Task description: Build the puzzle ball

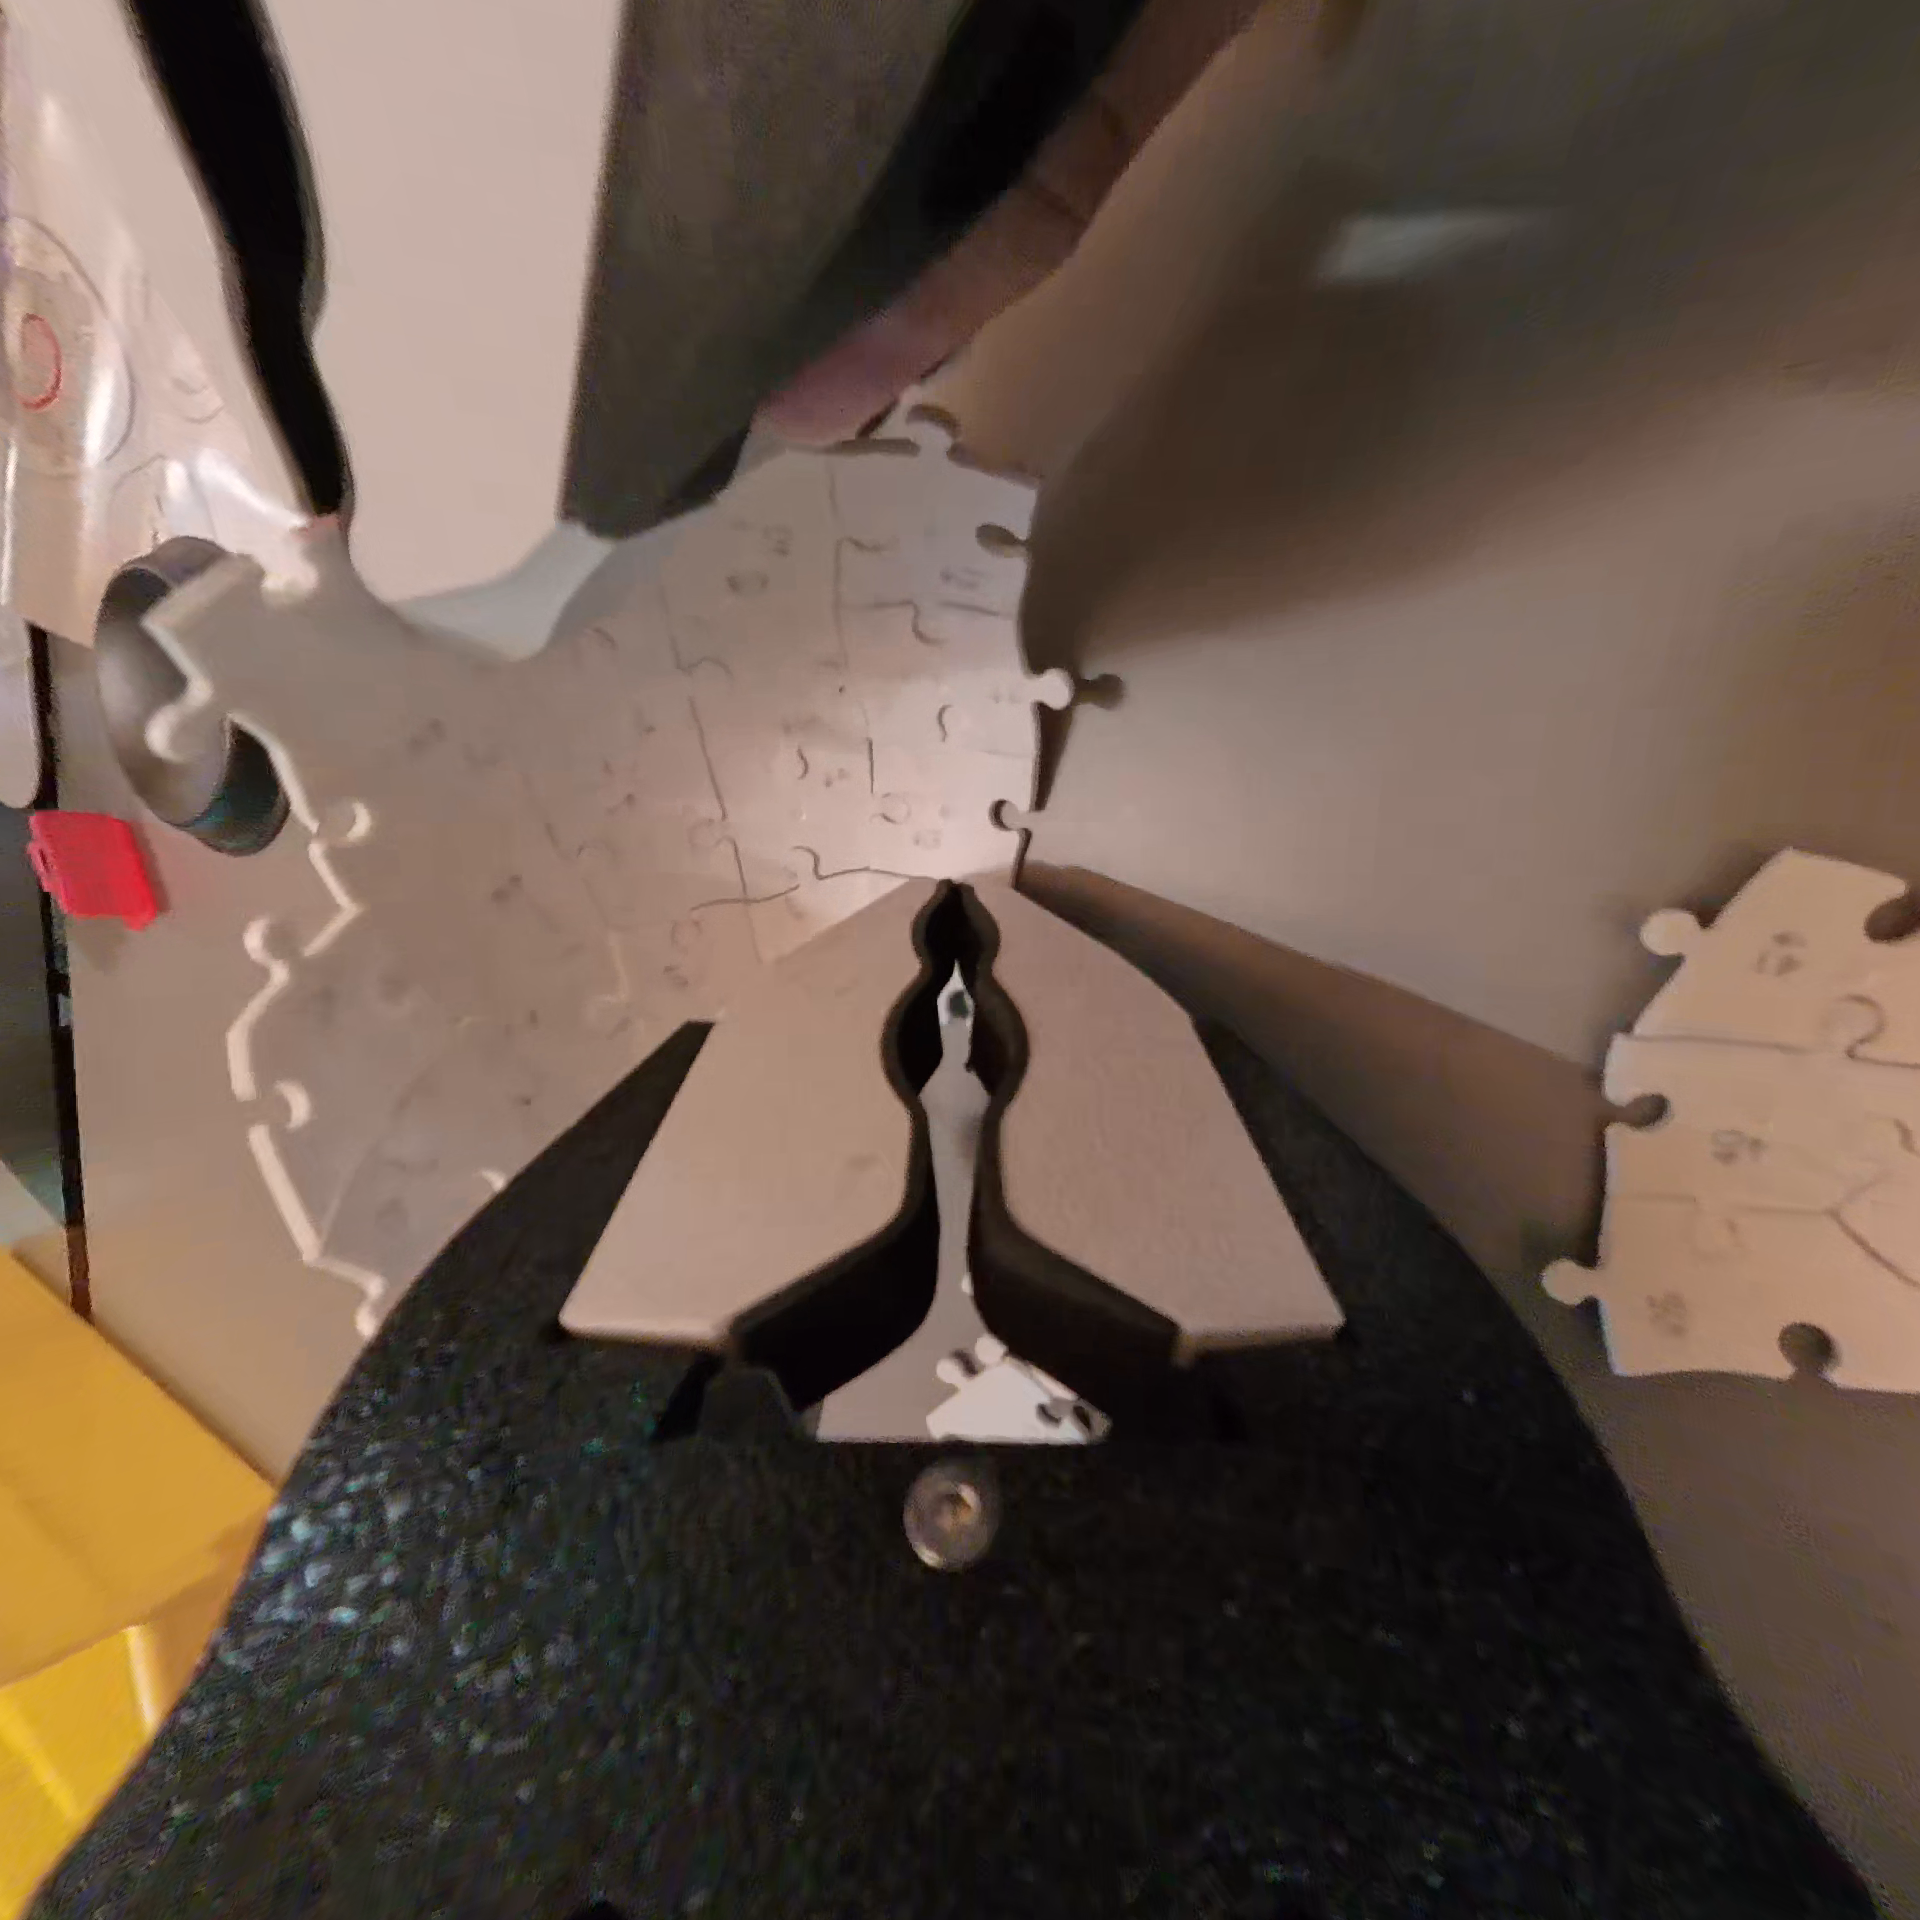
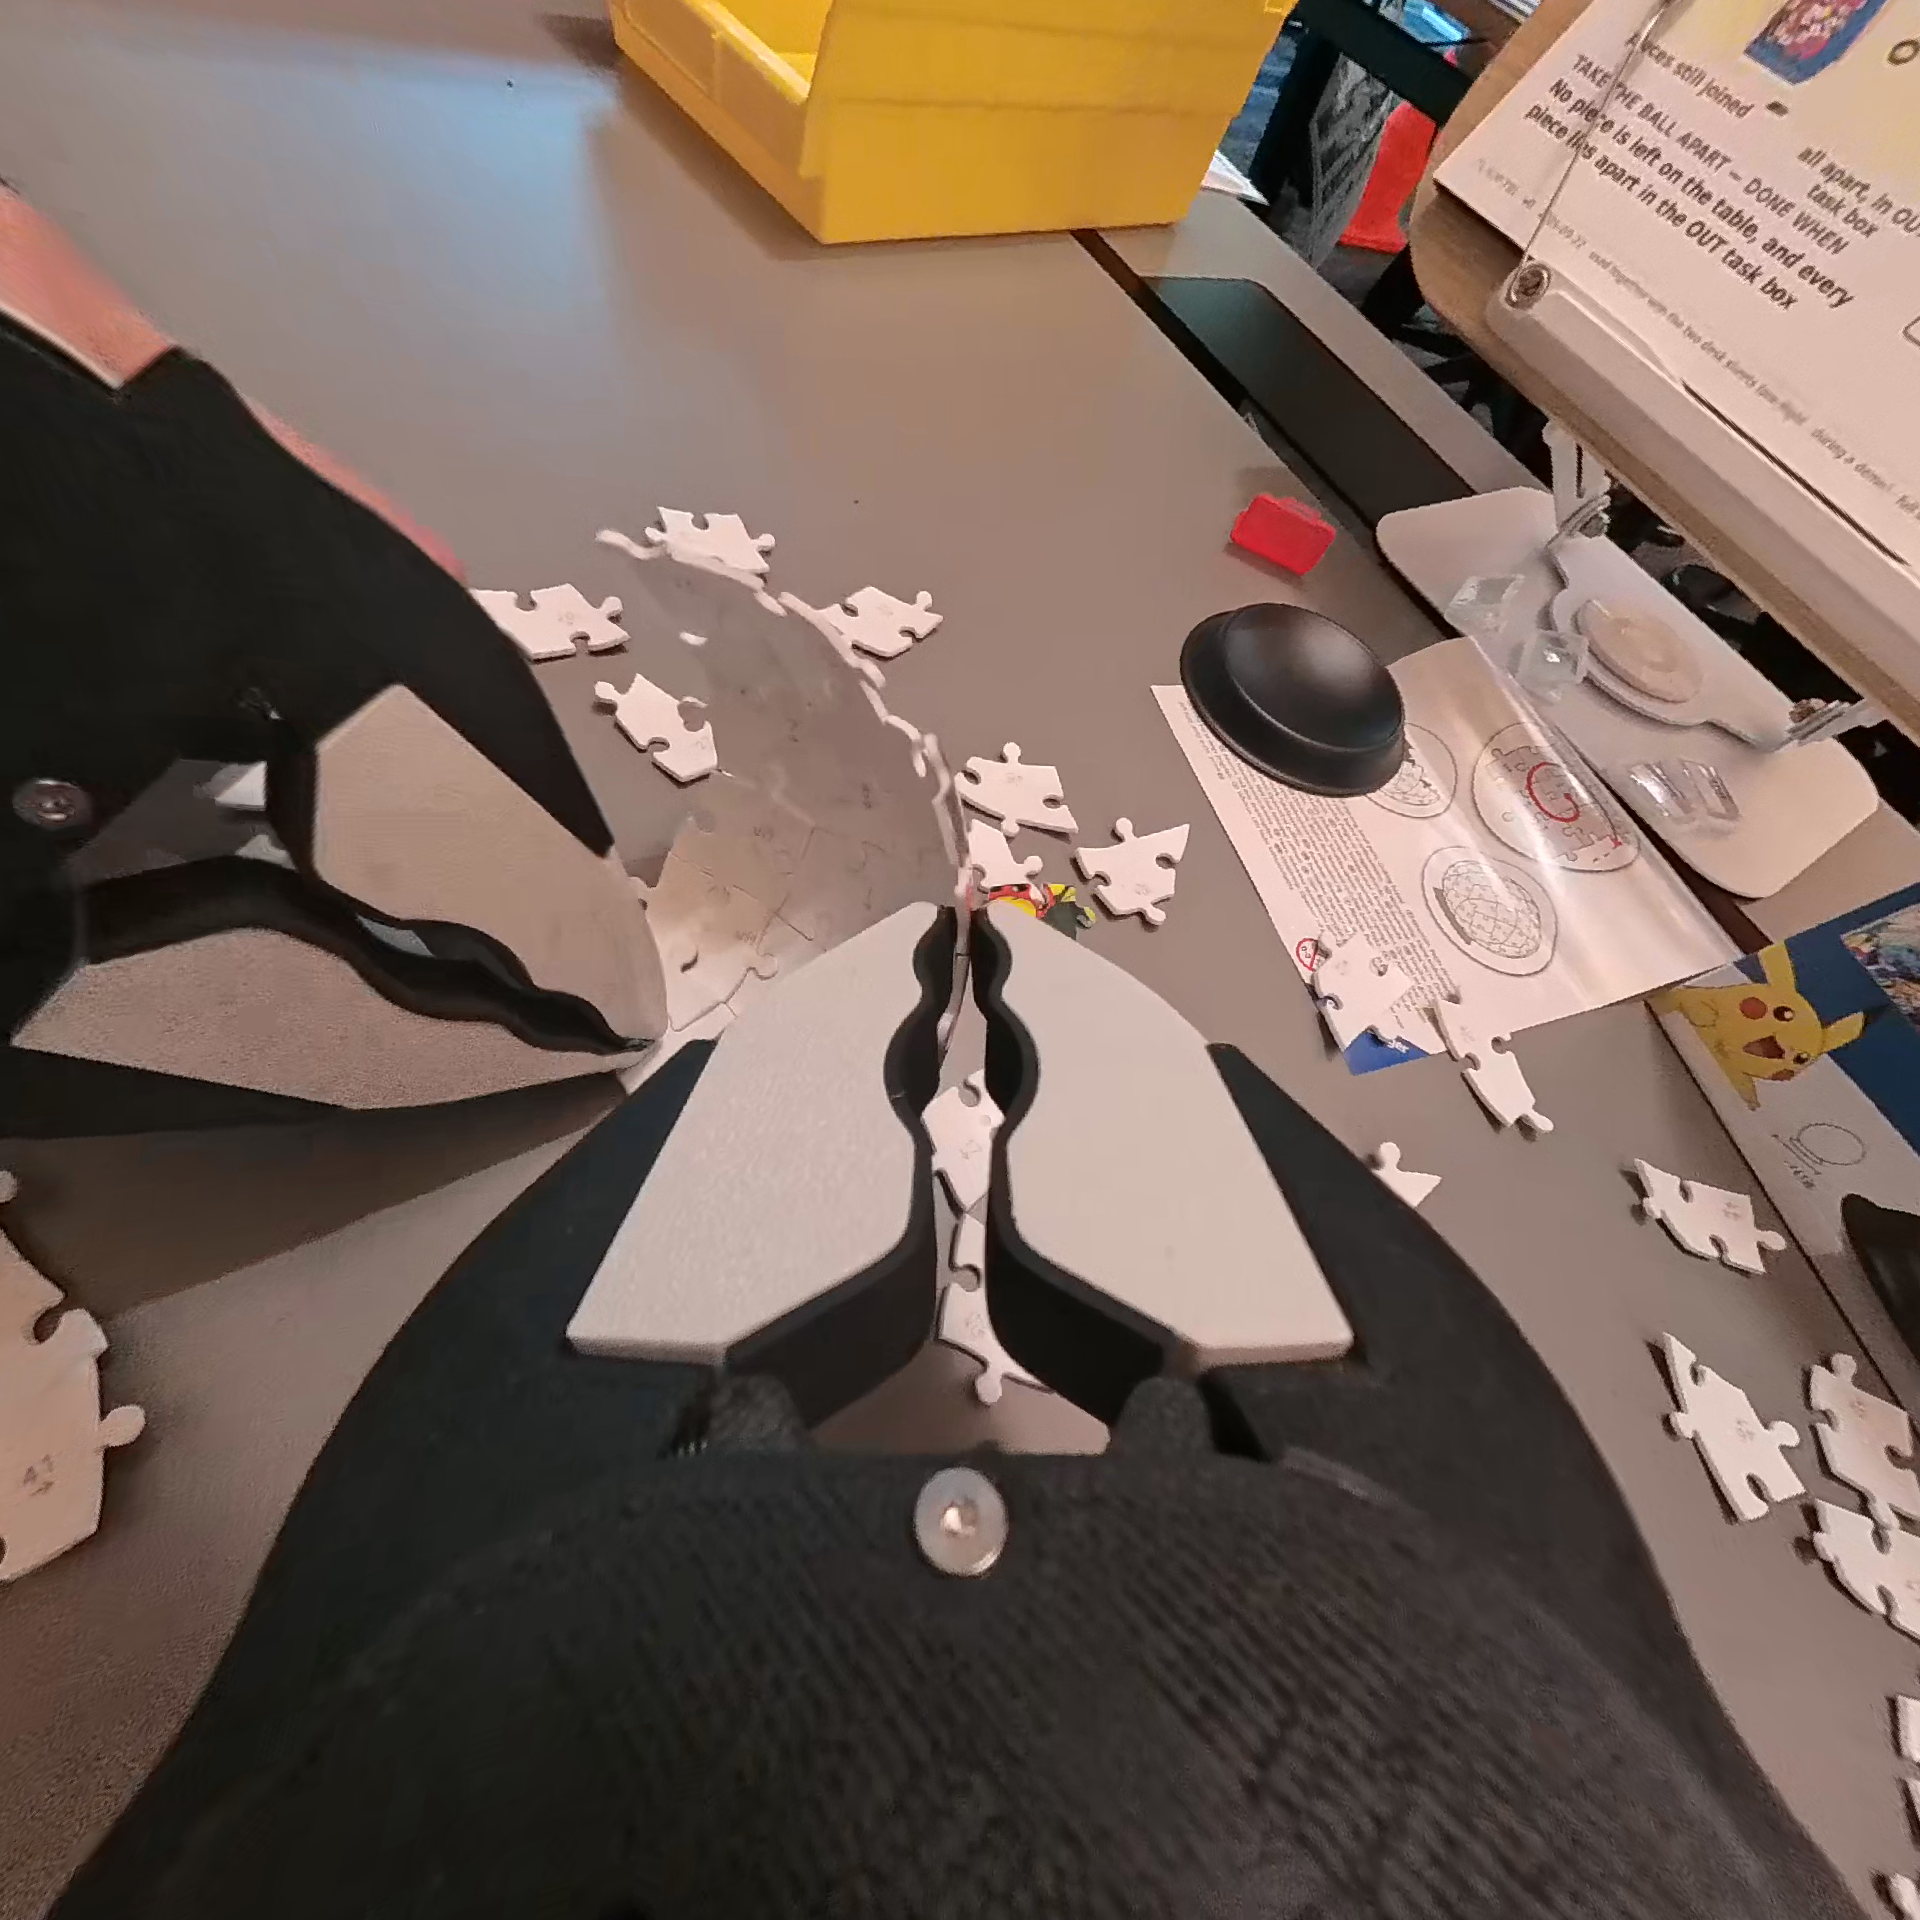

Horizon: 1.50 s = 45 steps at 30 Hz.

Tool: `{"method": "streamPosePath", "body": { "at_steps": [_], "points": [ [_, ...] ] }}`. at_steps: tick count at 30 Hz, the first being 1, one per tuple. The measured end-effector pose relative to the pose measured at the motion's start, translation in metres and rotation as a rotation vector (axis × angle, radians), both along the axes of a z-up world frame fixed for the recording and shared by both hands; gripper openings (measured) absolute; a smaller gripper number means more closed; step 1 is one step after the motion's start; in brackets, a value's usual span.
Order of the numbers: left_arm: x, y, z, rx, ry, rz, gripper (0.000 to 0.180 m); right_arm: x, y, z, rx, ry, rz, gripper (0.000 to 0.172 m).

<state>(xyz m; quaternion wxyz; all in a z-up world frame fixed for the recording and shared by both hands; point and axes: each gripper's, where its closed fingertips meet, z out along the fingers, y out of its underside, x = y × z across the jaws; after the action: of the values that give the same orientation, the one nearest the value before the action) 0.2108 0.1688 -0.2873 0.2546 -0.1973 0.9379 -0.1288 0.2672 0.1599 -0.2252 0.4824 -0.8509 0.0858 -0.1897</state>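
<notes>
Both grippers clamp one curved shell of joined puzzle pieces (image 2: 800, 790), white and faintly numbered on its inner face, standing above the grey table (image 2: 935, 416). Right gripper (image 2: 966, 925) has its jaws narrow on the shell's near edge; left gripper (image 2: 634, 1029) pinches its lower-left rim. Loose white pieces (image 2: 1013, 790) lie scattered around, near a black dome (image 2: 1294, 696).

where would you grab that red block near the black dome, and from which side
Grip the red block across its two long flat sides, coming straight down from above. It lies flat on the grey table with open space around it, apart from the black dome.
</notes>
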Motion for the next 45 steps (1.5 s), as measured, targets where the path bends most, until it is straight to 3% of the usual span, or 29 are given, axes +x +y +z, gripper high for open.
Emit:
{"method": "streamPosePath", "body": {
  "at_steps": [6, 8, 12, 20, 26, 31, 36, 40, 45],
  "points": [
    [0.003, 0.003, 0.002, -0.081, -0.059, 0.027, 0.0, 0.002, -0.001, -0.001, 0.002, -0.003, -0.008, 0.003],
    [0.009, 0.014, 0.011, -0.13, -0.138, 0.125, 0.0, 0.002, -0.001, -0.002, 0.002, -0.003, -0.01, 0.003],
    [0.008, 0.021, 0.025, -0.294, -0.149, 0.253, 0.0, 0.003, -0.001, 0.0, 0.002, -0.01, -0.015, 0.003],
    [0.012, 0.017, 0.003, -0.175, -0.091, 0.185, 0.0, 0.006, -0.003, -0.004, -0.001, -0.002, -0.027, 0.003],
    [0.015, 0.017, 0.0, -0.25, 0.004, 0.272, 0.0, 0.008, -0.004, -0.005, 0.002, 0.012, -0.037, 0.003],
    [0.016, 0.017, 0.001, -0.002, -0.018, 0.168, 0.0, 0.009, -0.005, -0.005, -0.001, 0.014, -0.048, 0.004],
    [0.019, 0.015, 0.002, -0.203, -0.031, 0.208, 0.0, 0.012, -0.008, -0.006, 0.017, 0.028, -0.06, 0.003],
    [0.026, 0.04, 0.018, -0.233, -0.193, 0.306, 0.0, 0.013, -0.009, -0.007, 0.022, 0.041, -0.062, 0.004],
    [0.02, 0.021, 0.015, -0.285, -0.158, 0.222, 0.0, 0.012, -0.008, -0.006, 0.012, 0.026, -0.056, 0.003]
  ]
}}
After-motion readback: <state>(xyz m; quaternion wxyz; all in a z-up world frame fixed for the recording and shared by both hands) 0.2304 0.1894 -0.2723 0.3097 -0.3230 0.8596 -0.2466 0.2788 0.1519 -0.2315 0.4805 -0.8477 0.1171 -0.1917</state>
